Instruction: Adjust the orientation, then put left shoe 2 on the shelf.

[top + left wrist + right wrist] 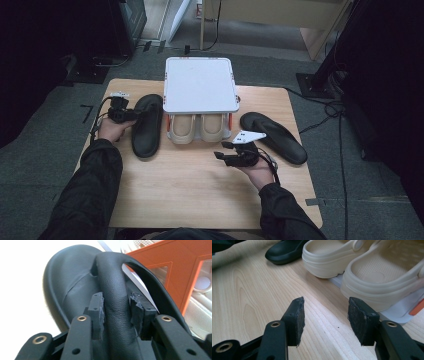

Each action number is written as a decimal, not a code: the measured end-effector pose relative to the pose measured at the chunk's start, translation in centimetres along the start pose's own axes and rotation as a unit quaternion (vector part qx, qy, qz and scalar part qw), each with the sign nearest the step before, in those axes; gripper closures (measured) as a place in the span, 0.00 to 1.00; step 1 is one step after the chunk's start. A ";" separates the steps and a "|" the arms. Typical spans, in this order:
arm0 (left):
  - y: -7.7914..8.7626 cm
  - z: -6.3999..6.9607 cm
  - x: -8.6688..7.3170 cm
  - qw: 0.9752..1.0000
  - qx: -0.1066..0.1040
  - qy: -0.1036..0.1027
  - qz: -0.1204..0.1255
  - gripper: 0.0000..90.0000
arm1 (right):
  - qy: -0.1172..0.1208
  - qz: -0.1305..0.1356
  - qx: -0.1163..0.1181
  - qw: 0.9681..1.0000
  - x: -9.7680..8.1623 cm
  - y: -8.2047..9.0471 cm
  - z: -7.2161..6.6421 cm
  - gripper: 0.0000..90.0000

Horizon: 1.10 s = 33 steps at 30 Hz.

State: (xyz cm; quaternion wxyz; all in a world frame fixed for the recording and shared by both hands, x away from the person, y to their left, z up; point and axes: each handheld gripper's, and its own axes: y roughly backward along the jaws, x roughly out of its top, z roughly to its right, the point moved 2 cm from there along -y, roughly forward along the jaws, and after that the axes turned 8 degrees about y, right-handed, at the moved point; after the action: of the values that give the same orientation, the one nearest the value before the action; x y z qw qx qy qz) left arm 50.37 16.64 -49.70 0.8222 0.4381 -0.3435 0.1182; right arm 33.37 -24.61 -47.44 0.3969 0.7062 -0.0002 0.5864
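Observation:
A black flip-flop lies on the left of the wooden table. My left gripper reaches it from the left. In the left gripper view, the left gripper has its pads pressed on either side of the sandal's thick black strap. A second black flip-flop lies at the right. My right gripper hovers open over bare wood in front of a pair of cream clogs. The right gripper holds nothing, with the clogs just beyond its jaws.
A small rack with a white top and orange sides stands at the table's far middle; the clogs sit on its lower level. Cables and dark equipment stands crowd the carpet around the table.

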 end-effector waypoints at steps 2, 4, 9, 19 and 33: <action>0.1 0.2 0.0 1.000 0.000 -0.005 -0.004 0.75 | 0.004 0.001 0.001 1.000 0.1 -0.1 0.0 0.54; 0.1 0.3 0.1 1.000 0.001 -0.008 -0.005 0.76 | 0.004 0.000 0.002 1.000 0.1 -0.2 0.0 0.54; 0.1 0.4 0.1 1.000 0.007 -0.006 -0.007 0.76 | 0.006 -0.001 0.005 1.000 0.2 -0.3 -0.1 0.53; 0.6 0.5 0.4 1.000 0.009 0.003 -0.006 0.77 | 0.007 0.000 0.004 1.000 0.2 -0.3 0.0 0.53; 2.6 0.4 1.0 1.000 0.017 0.022 0.014 0.77 | 0.003 0.000 0.010 1.000 0.4 -0.6 0.0 0.53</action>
State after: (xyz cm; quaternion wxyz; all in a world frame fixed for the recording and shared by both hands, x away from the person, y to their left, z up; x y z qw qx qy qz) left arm 49.64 17.79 -47.22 0.8200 0.4445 -0.3299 0.1453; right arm 33.72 -24.02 -47.43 0.3895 0.7083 0.0072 0.5887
